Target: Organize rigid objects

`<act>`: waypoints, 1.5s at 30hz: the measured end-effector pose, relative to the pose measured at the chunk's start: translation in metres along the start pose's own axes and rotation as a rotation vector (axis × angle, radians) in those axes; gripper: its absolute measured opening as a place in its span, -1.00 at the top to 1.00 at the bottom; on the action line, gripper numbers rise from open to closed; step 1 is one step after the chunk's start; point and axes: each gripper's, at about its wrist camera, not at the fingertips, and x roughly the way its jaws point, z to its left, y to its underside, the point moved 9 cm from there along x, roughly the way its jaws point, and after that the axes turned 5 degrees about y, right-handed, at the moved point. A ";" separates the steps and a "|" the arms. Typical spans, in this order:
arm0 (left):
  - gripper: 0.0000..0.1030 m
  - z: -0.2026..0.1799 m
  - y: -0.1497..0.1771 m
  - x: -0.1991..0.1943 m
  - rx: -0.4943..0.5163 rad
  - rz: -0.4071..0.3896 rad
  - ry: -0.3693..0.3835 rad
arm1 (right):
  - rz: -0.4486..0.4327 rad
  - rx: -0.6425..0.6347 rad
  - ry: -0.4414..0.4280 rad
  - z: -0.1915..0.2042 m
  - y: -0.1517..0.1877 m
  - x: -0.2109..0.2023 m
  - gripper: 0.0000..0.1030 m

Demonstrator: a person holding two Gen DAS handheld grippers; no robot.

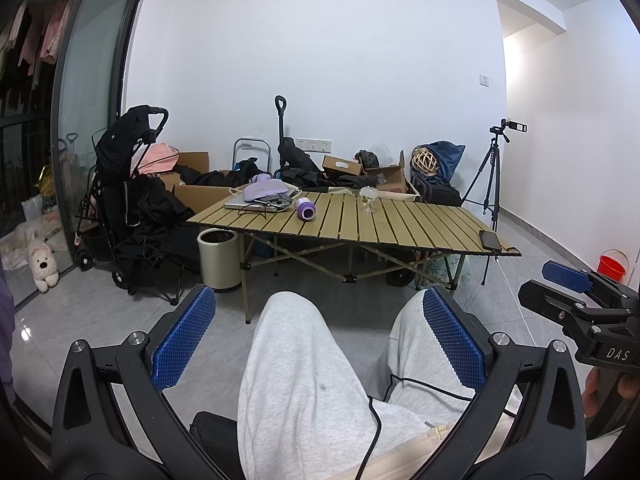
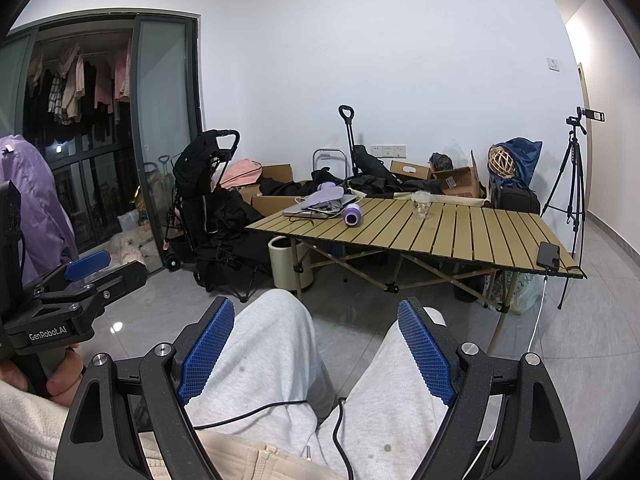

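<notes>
A slatted folding table (image 1: 400, 224) (image 2: 460, 236) stands a couple of metres ahead. On it lie a purple bottle on its side (image 1: 305, 208) (image 2: 353, 214), a clear glass jar (image 1: 368, 200) (image 2: 421, 204), a laptop with purple items on it (image 1: 256, 200) (image 2: 320, 206), and a black phone (image 1: 490, 239) (image 2: 548, 255) at the right edge. My left gripper (image 1: 320, 340) is open and empty above the person's knees. My right gripper (image 2: 316, 344) is open and empty too; it also shows in the left wrist view (image 1: 560, 280).
A cream bin (image 1: 219, 258) stands by the table's left leg. A black stroller (image 1: 132, 196), cardboard boxes (image 1: 384, 176) and bags line the wall. A camera tripod (image 1: 494, 184) and red bucket (image 1: 612, 266) stand at the right. A plush dog (image 1: 43, 266) lies by the glass door.
</notes>
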 end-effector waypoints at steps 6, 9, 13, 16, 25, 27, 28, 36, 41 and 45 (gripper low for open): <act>-1.00 0.000 0.001 0.001 0.000 0.001 0.000 | 0.001 -0.001 0.001 0.002 0.000 -0.002 -0.71; -1.00 0.000 0.001 0.001 0.000 0.002 0.000 | 0.002 -0.001 0.000 0.002 0.000 -0.002 -0.71; -1.00 -0.001 0.005 0.002 -0.001 0.002 0.000 | 0.002 -0.002 0.000 0.002 0.000 -0.002 -0.71; -1.00 -0.001 0.005 0.002 0.001 0.003 0.000 | 0.001 -0.001 0.000 0.001 -0.001 -0.002 -0.71; -1.00 0.000 0.005 0.002 -0.001 0.004 0.001 | 0.002 -0.002 -0.001 0.001 0.000 -0.002 -0.71; -1.00 -0.001 0.004 0.002 0.000 0.003 0.000 | 0.003 -0.002 -0.001 0.006 -0.001 -0.004 -0.71; -1.00 -0.001 0.005 0.002 0.000 0.004 0.000 | 0.003 -0.002 -0.001 0.006 -0.001 -0.004 -0.71; -1.00 -0.001 0.004 0.002 0.000 0.004 0.000 | 0.003 -0.002 -0.001 0.005 -0.001 -0.004 -0.71; -1.00 -0.001 0.005 0.002 0.000 0.005 0.000 | 0.003 -0.003 -0.001 0.005 -0.001 -0.004 -0.71; -1.00 -0.001 0.005 0.002 -0.001 0.006 0.000 | 0.004 -0.002 0.000 0.005 -0.001 -0.004 -0.71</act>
